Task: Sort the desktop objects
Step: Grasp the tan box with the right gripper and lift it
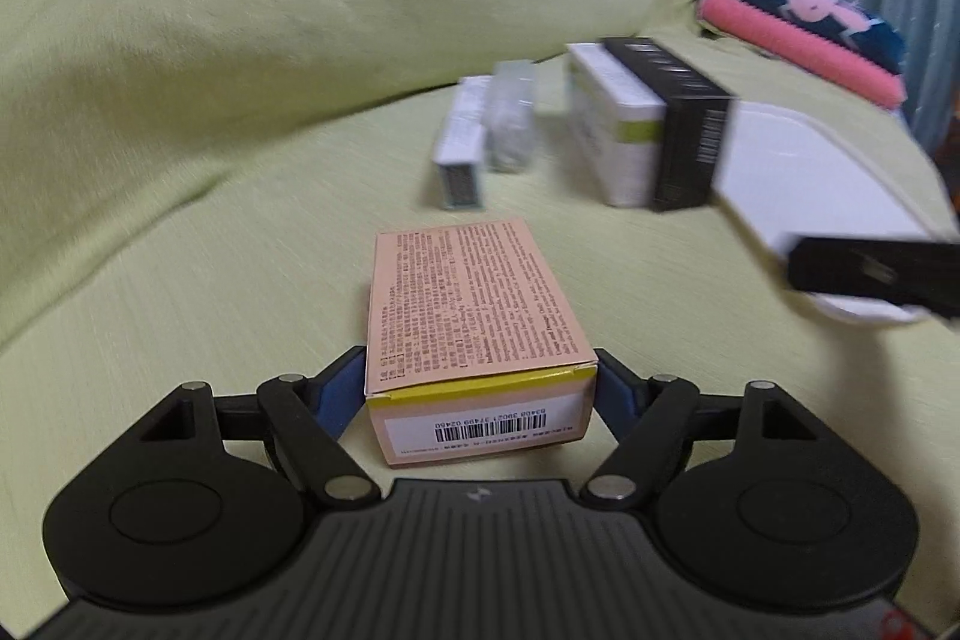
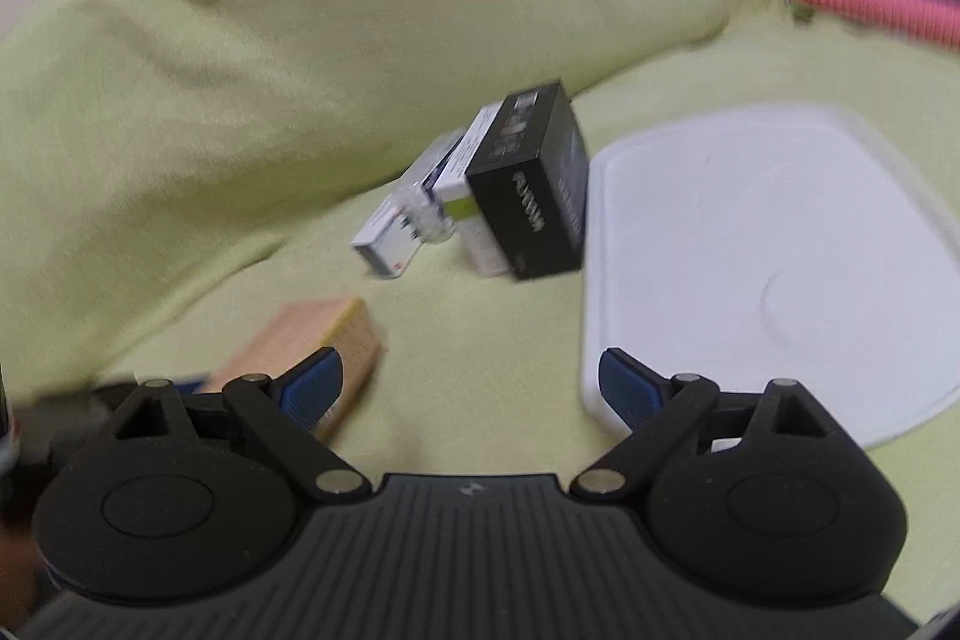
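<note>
Five small boxes and one tray on the green cover

One peach box (image 1: 474, 304), one black box (image 1: 690, 130), one white-and-green box (image 1: 612, 130), one slim white box (image 1: 459, 148) and, blurred, what seems to be one clear plastic case (image 1: 511, 118). One white tray (image 2: 768, 268), one pink roll (image 1: 798, 46), one patterned blue cloth (image 1: 810, 4), and two grippers: left gripper (image 1: 480, 388), right gripper (image 2: 471, 388).
</note>
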